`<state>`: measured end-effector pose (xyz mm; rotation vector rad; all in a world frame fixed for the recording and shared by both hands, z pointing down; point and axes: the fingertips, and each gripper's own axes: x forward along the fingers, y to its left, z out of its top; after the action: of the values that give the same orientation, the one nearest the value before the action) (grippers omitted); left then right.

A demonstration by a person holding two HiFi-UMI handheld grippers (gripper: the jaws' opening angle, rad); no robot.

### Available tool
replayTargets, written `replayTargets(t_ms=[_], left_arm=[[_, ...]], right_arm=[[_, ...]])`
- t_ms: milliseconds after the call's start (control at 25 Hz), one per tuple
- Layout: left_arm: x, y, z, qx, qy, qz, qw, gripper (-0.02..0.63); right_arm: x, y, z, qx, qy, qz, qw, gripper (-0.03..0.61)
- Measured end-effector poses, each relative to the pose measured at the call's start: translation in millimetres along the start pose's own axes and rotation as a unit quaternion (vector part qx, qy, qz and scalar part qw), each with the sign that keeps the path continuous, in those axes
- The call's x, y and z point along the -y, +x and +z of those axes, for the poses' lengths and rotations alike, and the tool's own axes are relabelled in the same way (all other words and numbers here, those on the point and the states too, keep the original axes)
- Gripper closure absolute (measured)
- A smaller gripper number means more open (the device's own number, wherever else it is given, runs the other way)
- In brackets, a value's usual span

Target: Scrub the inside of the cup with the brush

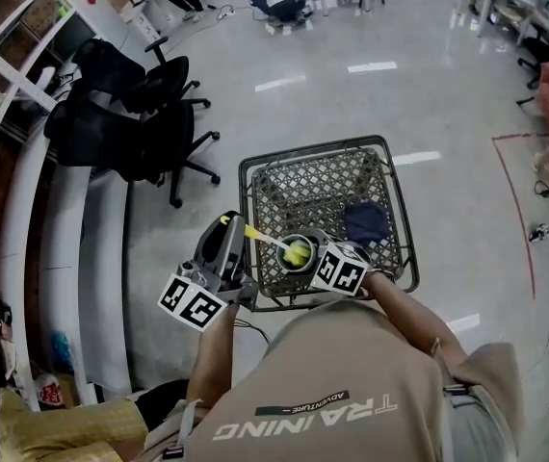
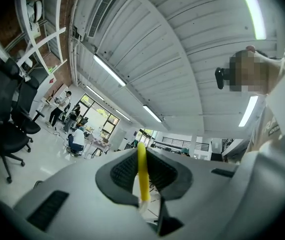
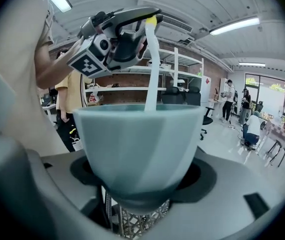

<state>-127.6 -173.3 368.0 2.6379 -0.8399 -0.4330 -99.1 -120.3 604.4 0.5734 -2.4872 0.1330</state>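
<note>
Currently, the cup (image 3: 137, 149) is clamped upright between the right tongs (image 3: 140, 181), mouth up, so that its inside is open to access from above. The brush (image 3: 153, 69) is gripped by its yellow handle in the left tongs (image 2: 143, 181), which are closed on it. Its stem is passed down over the rim, and the head view shows the working end inside the cup. Both are held above the near edge of the wire basket (image 1: 313, 148), not set down in it. Scrubbing is judged to be under way; a firm hold on the cup is required against twisting.
</note>
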Motion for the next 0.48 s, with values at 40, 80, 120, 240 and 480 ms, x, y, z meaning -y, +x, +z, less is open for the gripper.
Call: replayTargets(t_ms=[40,80,120,240,480], left_arm=[[-2,0,4,0.005,0.0,0.001,1.0,0.561],[-3,0,8,0.009,0.001,0.001,1.0,0.561],[-4,0,11,0.012,-0.001,0.0,0.9999,0.56],[1,3,18,0.016,-0.009,-0.011,0.9998,0.561],[16,8,28,0.01,0.005,-0.04,0.9991,0.561]], right_arm=[[-2,0,0,-0.001,-0.003,0.004,1.0,0.19],[-2,1,0,-0.003,-0.007,0.006,1.0,0.19],[-3,1,-1,-0.004,-0.009,0.008,1.0,0.19],[-1,3,-3,-0.009,-0.01,0.009,1.0,0.19],[2,3,-22,-0.013,0.007,0.009,1.0,0.19]])
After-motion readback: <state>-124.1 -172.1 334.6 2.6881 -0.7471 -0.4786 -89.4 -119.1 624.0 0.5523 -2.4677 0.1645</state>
